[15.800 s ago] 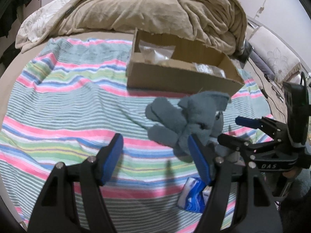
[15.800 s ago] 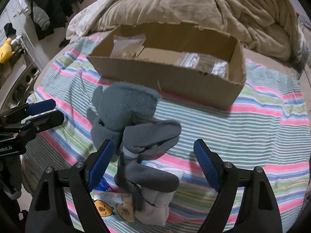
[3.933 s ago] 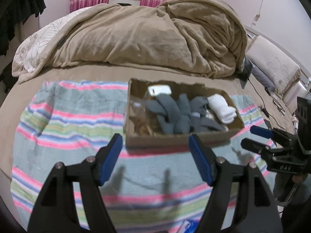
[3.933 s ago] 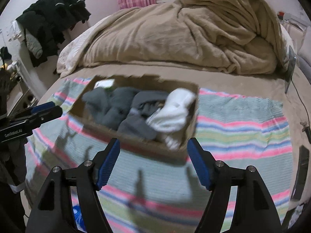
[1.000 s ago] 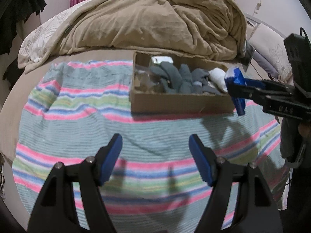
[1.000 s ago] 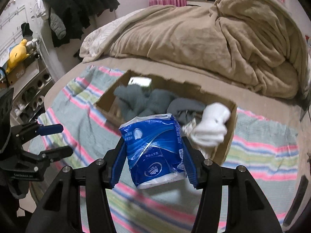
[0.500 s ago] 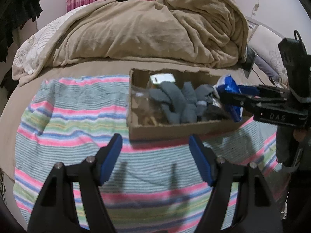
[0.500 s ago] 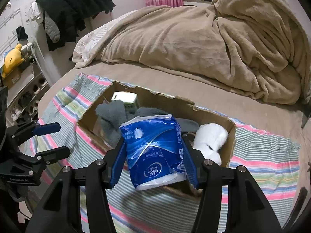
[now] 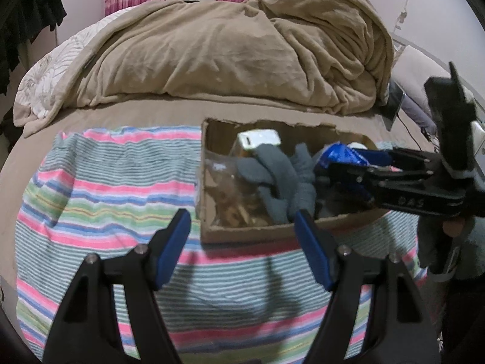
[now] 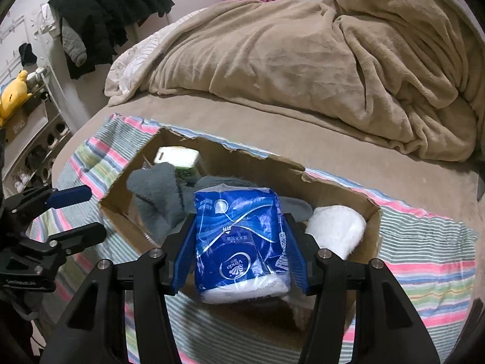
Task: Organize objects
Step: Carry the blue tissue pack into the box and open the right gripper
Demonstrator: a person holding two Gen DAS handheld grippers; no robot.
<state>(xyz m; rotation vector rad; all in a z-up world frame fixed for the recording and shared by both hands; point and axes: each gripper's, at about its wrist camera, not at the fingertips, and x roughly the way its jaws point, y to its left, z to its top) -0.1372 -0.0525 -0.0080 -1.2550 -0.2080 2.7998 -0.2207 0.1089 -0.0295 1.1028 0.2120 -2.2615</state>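
Observation:
My right gripper (image 10: 239, 251) is shut on a blue tissue pack (image 10: 239, 236) and holds it over the open cardboard box (image 10: 260, 159). The box holds grey socks (image 10: 154, 200), a white rolled sock (image 10: 336, 230) and a small white-green carton (image 10: 177, 156). In the left wrist view the right gripper (image 9: 342, 170) with the blue pack (image 9: 335, 153) reaches over the right side of the box (image 9: 209, 230), above the grey socks (image 9: 272, 176). My left gripper (image 9: 242, 245) is open and empty, in front of the box above the striped blanket (image 9: 106, 188).
A rumpled beige duvet (image 9: 230, 51) lies behind the box. Dark clothes (image 10: 103, 15) hang at the left wall above a shelf with a yellow plush toy (image 10: 12, 97). A pillow (image 9: 421, 69) lies at the far right.
My right gripper has carried the tissue pack forward and lower over the box. My left gripper has moved closer to the box and stays open.

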